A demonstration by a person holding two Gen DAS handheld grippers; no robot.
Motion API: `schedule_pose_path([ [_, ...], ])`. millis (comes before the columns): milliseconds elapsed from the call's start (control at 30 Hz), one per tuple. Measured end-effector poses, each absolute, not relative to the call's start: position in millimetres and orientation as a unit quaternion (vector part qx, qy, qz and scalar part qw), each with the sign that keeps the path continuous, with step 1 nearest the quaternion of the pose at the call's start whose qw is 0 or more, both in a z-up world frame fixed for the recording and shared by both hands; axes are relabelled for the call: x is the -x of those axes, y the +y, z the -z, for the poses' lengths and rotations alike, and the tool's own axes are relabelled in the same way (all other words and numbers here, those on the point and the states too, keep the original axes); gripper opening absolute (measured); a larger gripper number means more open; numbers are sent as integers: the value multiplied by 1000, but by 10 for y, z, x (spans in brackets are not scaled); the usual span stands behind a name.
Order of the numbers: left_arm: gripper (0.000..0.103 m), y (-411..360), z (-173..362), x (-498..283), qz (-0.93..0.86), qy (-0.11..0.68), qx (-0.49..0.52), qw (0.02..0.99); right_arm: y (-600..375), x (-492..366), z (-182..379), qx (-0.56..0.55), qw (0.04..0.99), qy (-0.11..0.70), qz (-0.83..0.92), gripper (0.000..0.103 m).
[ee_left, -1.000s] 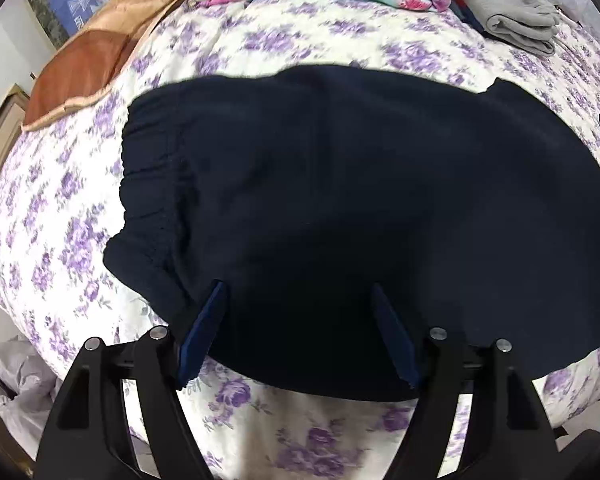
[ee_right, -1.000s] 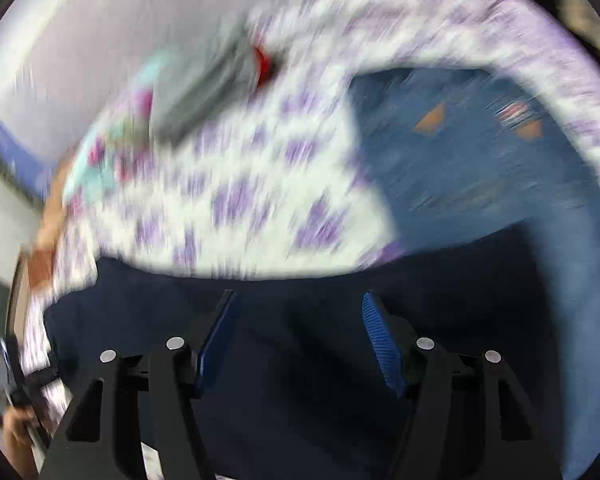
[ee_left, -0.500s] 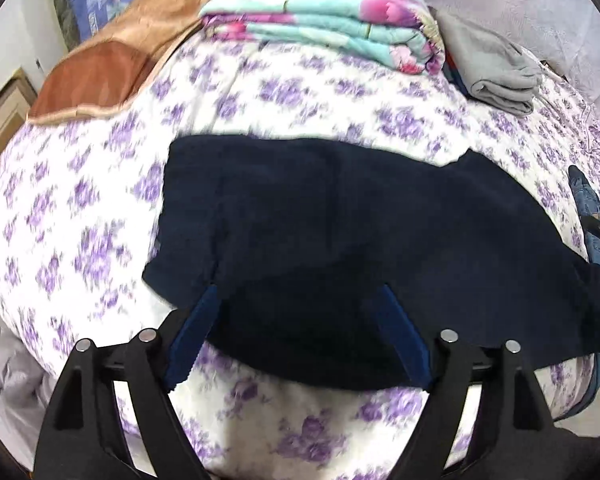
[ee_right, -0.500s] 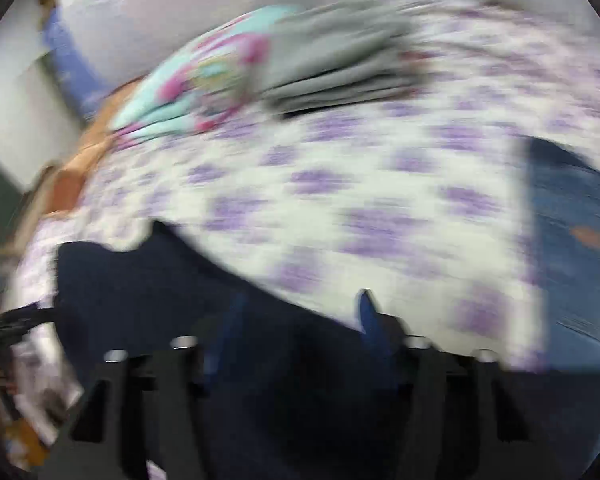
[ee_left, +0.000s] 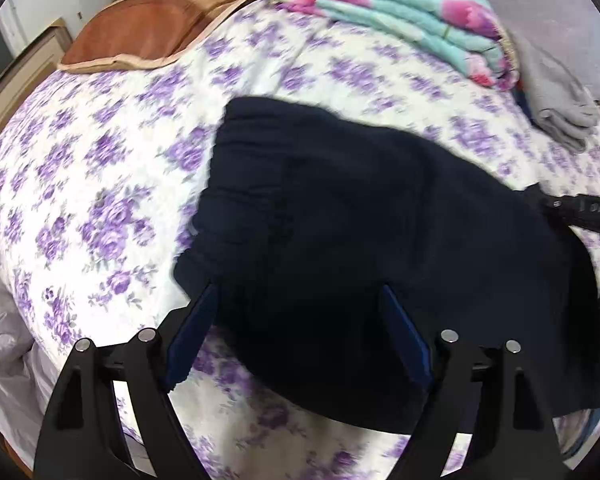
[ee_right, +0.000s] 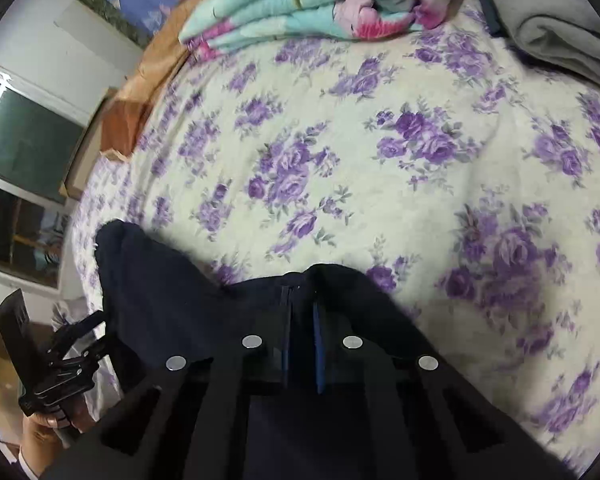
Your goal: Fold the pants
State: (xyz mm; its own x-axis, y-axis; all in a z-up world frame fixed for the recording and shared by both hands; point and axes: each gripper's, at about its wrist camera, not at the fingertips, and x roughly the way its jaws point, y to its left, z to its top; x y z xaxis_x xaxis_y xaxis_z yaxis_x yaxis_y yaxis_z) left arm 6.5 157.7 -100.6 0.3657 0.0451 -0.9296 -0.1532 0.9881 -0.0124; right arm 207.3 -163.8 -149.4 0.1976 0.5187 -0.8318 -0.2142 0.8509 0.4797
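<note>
Dark navy pants [ee_left: 380, 232] lie folded on the purple-flowered bedspread [ee_left: 100, 184], waistband to the left. My left gripper [ee_left: 298, 300] is open, its blue pads spread over the near edge of the pants. My right gripper [ee_right: 302, 304] is shut on a fold of the navy pants [ee_right: 172, 280] at its far edge. The right gripper shows at the right edge of the left wrist view [ee_left: 580, 210]. The left gripper shows at the lower left of the right wrist view [ee_right: 64, 364].
A folded teal and pink floral blanket [ee_left: 400, 12] and grey folded clothes [ee_left: 560, 108] lie at the back of the bed. A brown pillow [ee_left: 140, 28] lies at the back left. A window [ee_right: 24, 152] is at the left.
My right gripper has closed on the pants edge and swung toward the blanket. My left gripper has drawn back and to the left, staying open.
</note>
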Motion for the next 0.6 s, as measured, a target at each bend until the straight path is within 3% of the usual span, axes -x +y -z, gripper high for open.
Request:
schedule_pose_path([
  [167, 84, 1829, 1175, -66, -92, 572, 86, 810, -1920, -2191, 1315, -197, 783, 535, -247, 8],
  [233, 88, 1882, 1208, -80, -95, 573, 96, 809, -1861, -2186, 1425, -168, 793, 536, -237, 8],
  [367, 87, 1831, 1128, -139, -101, 572, 78, 810, -1776, -2190, 1609, -128, 803, 531, -240, 9],
  [500, 84, 1780, 776, -155, -86, 541, 78, 833, -2086, -2095, 1264, -128, 832, 504, -195, 30],
  [600, 85, 1713, 539, -263, -71, 508, 82, 854, -2447, -1860, 1093, -142, 843, 493, -160, 31],
])
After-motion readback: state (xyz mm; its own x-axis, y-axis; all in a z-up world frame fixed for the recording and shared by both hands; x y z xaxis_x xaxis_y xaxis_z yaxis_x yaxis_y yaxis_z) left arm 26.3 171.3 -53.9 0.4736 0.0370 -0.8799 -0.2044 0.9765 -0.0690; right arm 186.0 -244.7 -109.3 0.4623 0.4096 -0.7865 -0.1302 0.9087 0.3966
